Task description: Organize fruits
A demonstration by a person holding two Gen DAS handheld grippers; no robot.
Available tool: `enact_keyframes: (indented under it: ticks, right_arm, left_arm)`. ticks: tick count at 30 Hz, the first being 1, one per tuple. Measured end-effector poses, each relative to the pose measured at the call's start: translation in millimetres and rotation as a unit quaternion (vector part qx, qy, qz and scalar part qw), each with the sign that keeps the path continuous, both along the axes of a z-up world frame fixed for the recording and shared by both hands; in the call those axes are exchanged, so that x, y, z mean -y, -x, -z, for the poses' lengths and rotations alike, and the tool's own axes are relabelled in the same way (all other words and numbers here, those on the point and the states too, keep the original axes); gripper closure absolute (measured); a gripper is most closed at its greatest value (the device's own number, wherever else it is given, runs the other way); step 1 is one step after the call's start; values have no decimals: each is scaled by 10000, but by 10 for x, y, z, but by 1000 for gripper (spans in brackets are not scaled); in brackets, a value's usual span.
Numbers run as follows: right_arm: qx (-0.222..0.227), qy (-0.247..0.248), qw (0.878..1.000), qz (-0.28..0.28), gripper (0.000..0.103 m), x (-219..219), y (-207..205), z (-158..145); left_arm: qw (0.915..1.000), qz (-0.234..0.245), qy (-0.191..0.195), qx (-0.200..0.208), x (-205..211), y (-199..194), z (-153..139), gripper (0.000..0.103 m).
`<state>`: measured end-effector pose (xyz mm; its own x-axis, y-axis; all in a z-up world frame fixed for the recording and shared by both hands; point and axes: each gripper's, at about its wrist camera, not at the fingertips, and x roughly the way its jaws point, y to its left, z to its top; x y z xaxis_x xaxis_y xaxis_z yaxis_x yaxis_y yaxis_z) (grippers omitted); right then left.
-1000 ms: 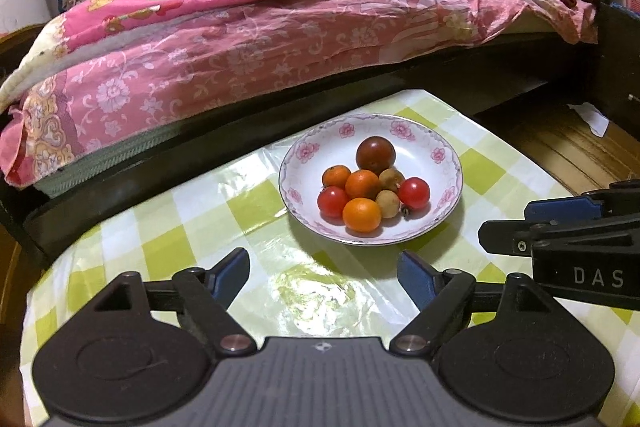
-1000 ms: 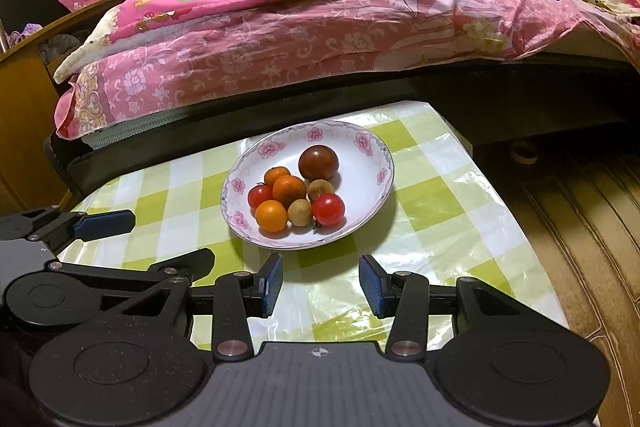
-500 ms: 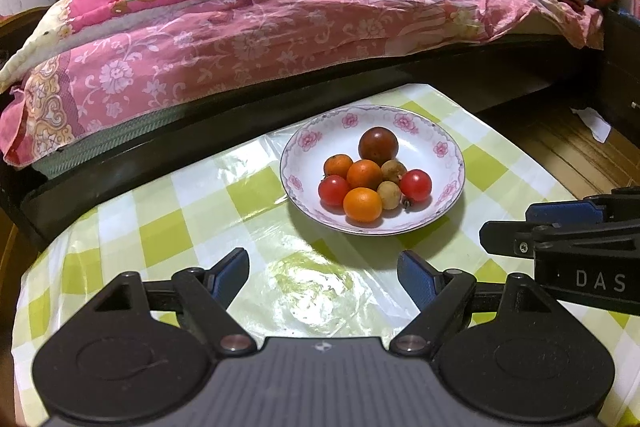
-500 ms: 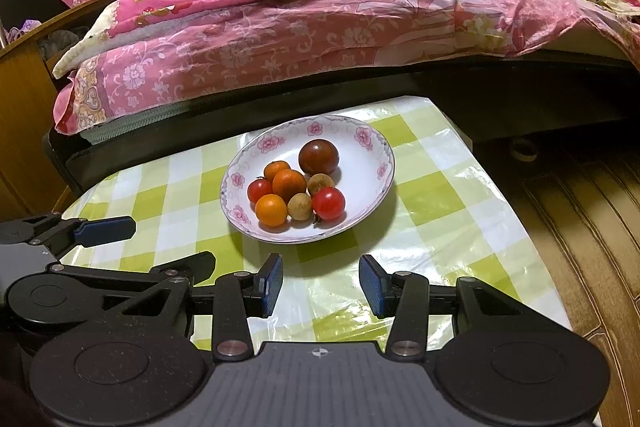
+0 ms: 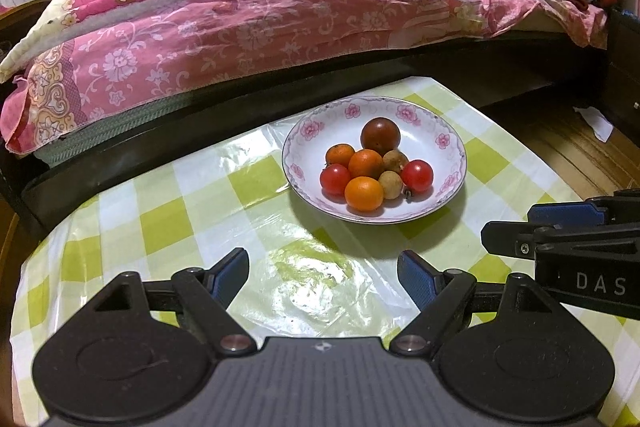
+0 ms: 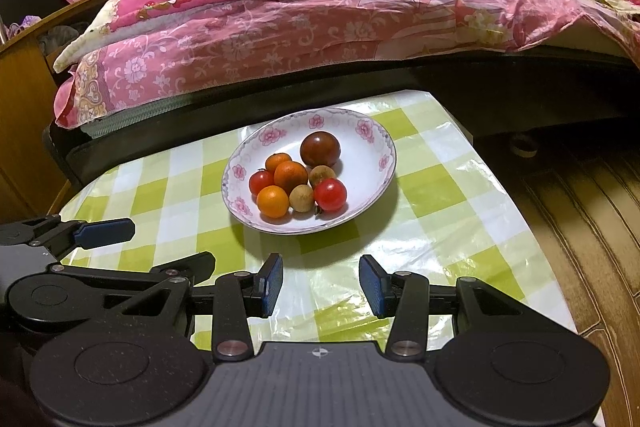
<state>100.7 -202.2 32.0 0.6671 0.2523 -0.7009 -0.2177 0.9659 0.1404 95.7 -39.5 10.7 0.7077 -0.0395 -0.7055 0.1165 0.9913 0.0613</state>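
Note:
A white bowl with pink flowers (image 5: 436, 131) (image 6: 372, 143) stands on the green-checked table. It holds a dark brown-red tomato (image 5: 380, 136) (image 6: 320, 149), three small oranges (image 5: 363, 193) (image 6: 273, 201), two red cherry tomatoes (image 5: 417, 175) (image 6: 330, 194) and two brown longans (image 5: 390, 185) (image 6: 301, 197). My left gripper (image 5: 325, 277) is open and empty, near the table's front, short of the bowl. My right gripper (image 6: 320, 285) is open and empty, also short of the bowl. The right gripper shows at the right edge of the left wrist view (image 5: 560, 227).
The table (image 5: 160, 219) (image 6: 440, 195) wears a glossy checked plastic cloth. A bed with pink bedding (image 5: 280, 7) (image 6: 320, 7) stands just behind it. Wooden floor (image 6: 592, 227) lies to the right of the table's edge.
Both views have drifted slightly, so the bowl sits a little higher in frame. The fruits have not moved, and both grippers stay open.

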Motion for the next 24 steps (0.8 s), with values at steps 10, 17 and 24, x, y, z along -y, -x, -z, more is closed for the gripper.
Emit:
enact_keyframes:
  ticks: [10,17,24]
  right_arm:
    - [-59,22,10000,15,63,-3,13,36]
    - [-112,17,9999,35,63,-4,22,45]
    - [-129,-1,9999,11,63,-29,70,45]
  left_arm:
    - [9998,-41,69,-173,-12,-5,33,15]
    - [9991,-101,223,-341,-42,-14,55,15]
    - [9990,-207,263,-289,-68,35,54,14]
